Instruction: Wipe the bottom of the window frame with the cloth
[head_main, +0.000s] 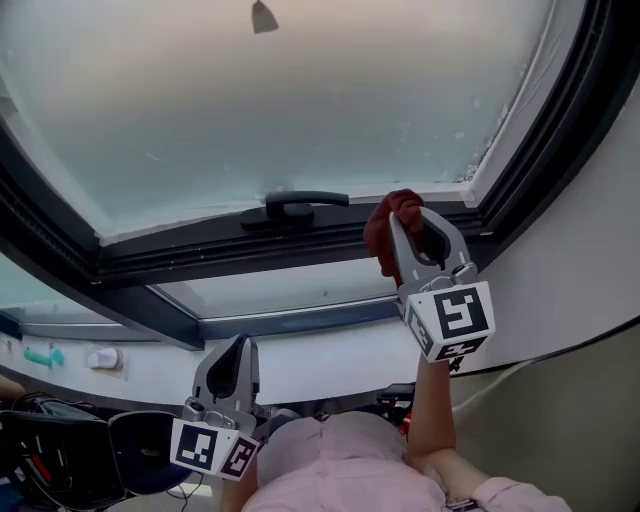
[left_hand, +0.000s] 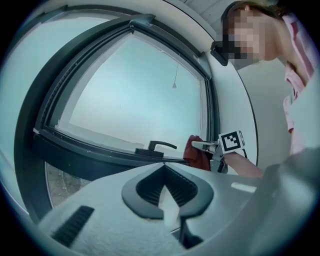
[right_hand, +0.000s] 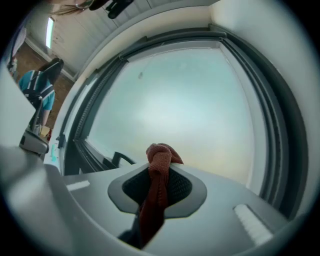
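ledge pieces: a small teal piece (head_main: 42, 355) and a rounded white piece (head_main: 103, 358) sit side by side on the white ledge (head_main: 330, 355) at the far left; what they are cannot be told.
left claw (head_main: 240, 348): grey moulded plastic with black ribbed pads and a white cube of black square markers at its base. It is held low, well below the window, its 2 jaws together with nothing between them.
window frame (head_main: 250, 255): dark, smooth, with stepped grooves; its bottom rail runs across the middle of the head view.
glass (head_main: 300, 100): frosted and pale, with white crusty specks along its right edge.
pull (head_main: 264, 17): a small grey cone on a thin cord, hanging in front of the glass near the top.
handle (head_main: 295, 207): a black lever, lying level along the bottom rail.
cloth (head_main: 380, 232): dark red-brown, soft and woven, bunched into a knot-like wad. It is pinched in the right claw (head_main: 408, 222), its end sticks out past the tips, and it lies against the bottom of the window frame, just right of the handle and near the right corner.
right claw: same grey plastic and marker cube; jaws closed on the cloth, which trails down between the ribbed pads.
sleeve (head_main: 330, 460): pink fabric, at the bottom edge.
cable (head_main: 560, 345): thin and black, running along the white wall at the right.
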